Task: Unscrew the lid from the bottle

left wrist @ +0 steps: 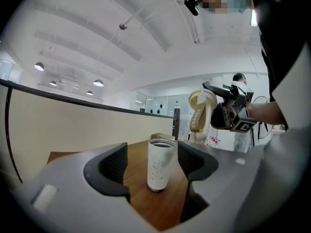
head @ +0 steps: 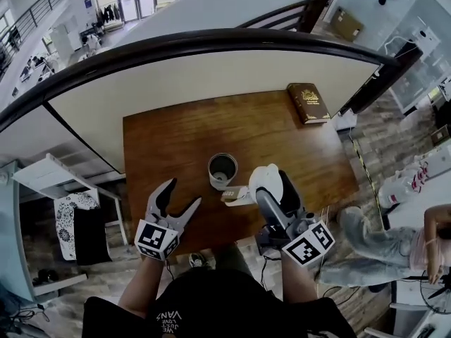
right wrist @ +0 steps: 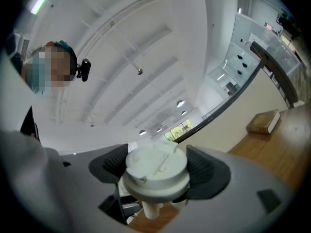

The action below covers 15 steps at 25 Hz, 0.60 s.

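My right gripper (right wrist: 158, 166) clamps the freed lid (head: 266, 180) up off the open bottle (left wrist: 160, 164) standing on the table (head: 162, 139), so my left gripper (left wrist: 153, 163) hangs wide open, empty, with nothing left to steady.

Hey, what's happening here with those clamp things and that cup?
A person holds a two-jaw gripper in each hand over a wooden table. The right gripper is clamped on a white lid, held clear of the bottle, which stands open on the table. The left gripper is open, apart from the bottle, holding nothing.
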Each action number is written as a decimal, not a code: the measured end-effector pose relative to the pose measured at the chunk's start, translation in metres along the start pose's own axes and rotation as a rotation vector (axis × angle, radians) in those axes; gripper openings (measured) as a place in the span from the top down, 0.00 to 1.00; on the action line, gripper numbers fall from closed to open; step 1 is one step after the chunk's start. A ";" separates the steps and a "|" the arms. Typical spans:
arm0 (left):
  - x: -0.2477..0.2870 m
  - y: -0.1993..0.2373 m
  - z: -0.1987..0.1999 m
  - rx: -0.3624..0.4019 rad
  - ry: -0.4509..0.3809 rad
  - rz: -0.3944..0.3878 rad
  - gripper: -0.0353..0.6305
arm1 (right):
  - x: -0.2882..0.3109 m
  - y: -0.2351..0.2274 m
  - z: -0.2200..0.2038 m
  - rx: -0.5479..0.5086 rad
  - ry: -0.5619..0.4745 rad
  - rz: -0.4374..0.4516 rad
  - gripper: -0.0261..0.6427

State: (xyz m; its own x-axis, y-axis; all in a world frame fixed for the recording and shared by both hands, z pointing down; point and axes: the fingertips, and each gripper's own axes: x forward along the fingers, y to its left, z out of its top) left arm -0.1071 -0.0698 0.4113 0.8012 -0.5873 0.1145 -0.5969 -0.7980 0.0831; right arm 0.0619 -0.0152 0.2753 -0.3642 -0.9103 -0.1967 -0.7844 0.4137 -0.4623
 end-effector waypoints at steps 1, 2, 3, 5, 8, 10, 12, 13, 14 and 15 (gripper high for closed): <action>-0.005 -0.001 0.004 0.007 -0.009 -0.002 0.48 | -0.001 0.004 -0.003 0.003 0.004 -0.002 0.45; -0.009 -0.002 0.007 0.015 -0.017 -0.006 0.53 | -0.001 0.007 -0.006 0.004 0.009 -0.004 0.45; -0.013 -0.003 0.009 0.022 -0.023 -0.010 0.59 | -0.002 0.010 -0.009 0.005 0.014 -0.006 0.45; -0.019 -0.007 0.014 0.026 -0.032 -0.019 0.69 | -0.005 0.013 -0.014 0.010 0.023 -0.013 0.45; -0.026 -0.011 0.018 0.019 -0.038 -0.025 0.91 | -0.009 0.017 -0.020 0.015 0.033 -0.021 0.45; -0.030 -0.012 0.019 0.013 -0.031 -0.024 0.93 | -0.011 0.021 -0.023 0.014 0.040 -0.024 0.45; -0.035 -0.015 0.021 0.012 -0.030 -0.028 0.93 | -0.013 0.024 -0.027 0.013 0.045 -0.029 0.45; -0.037 -0.016 0.022 0.013 -0.032 -0.030 0.93 | -0.015 0.026 -0.029 0.014 0.047 -0.031 0.45; -0.039 -0.017 0.022 0.015 -0.034 -0.031 0.93 | -0.016 0.027 -0.031 0.015 0.047 -0.034 0.45; -0.041 -0.018 0.022 0.016 -0.035 -0.032 0.93 | -0.016 0.028 -0.033 0.017 0.048 -0.037 0.45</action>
State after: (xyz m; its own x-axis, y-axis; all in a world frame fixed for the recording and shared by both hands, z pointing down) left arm -0.1284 -0.0348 0.3832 0.8209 -0.5659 0.0769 -0.5706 -0.8182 0.0698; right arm 0.0296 0.0115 0.2939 -0.3594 -0.9230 -0.1375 -0.7893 0.3793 -0.4828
